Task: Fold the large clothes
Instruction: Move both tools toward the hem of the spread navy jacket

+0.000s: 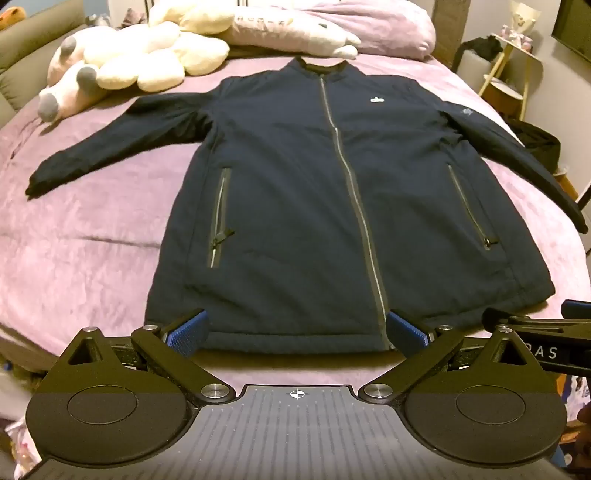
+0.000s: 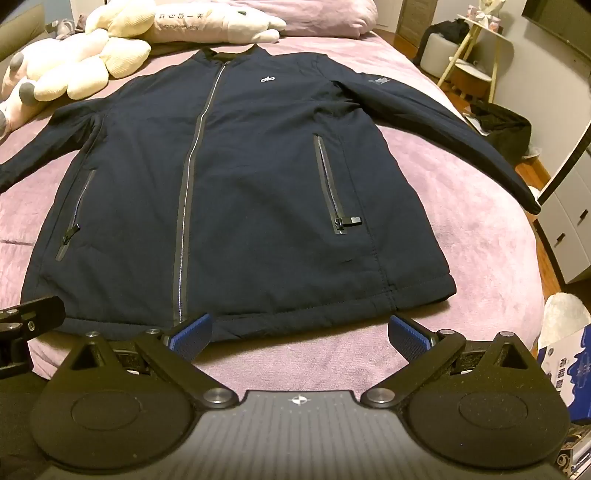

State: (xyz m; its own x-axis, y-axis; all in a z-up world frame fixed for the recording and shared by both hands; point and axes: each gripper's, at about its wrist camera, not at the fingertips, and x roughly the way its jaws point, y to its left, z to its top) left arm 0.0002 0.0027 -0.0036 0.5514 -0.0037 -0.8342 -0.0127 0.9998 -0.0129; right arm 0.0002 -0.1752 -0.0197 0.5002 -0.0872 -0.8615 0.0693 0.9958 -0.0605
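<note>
A dark navy zip jacket (image 1: 295,192) lies flat and face up on the bed (image 1: 92,240), zipped, collar at the far end, both sleeves spread outward. Its hem faces me. My left gripper (image 1: 297,332) hovers open over the hem near the centre zip, with nothing between its blue pads (image 1: 188,330). In the right wrist view the same jacket (image 2: 240,184) fills the middle. My right gripper (image 2: 299,334) stands open just short of the hem's right half, its blue pads (image 2: 408,338) wide apart over the bare blanket (image 2: 461,240). Each gripper shows at the other view's edge.
Plush toys (image 1: 122,62) and pillows (image 1: 332,29) lie at the head of the bed beyond the collar. Off the bed's right side stand a dark bag (image 2: 498,125), a small stand (image 2: 476,48) and white drawers (image 2: 569,221). A blue box (image 2: 565,369) sits near right.
</note>
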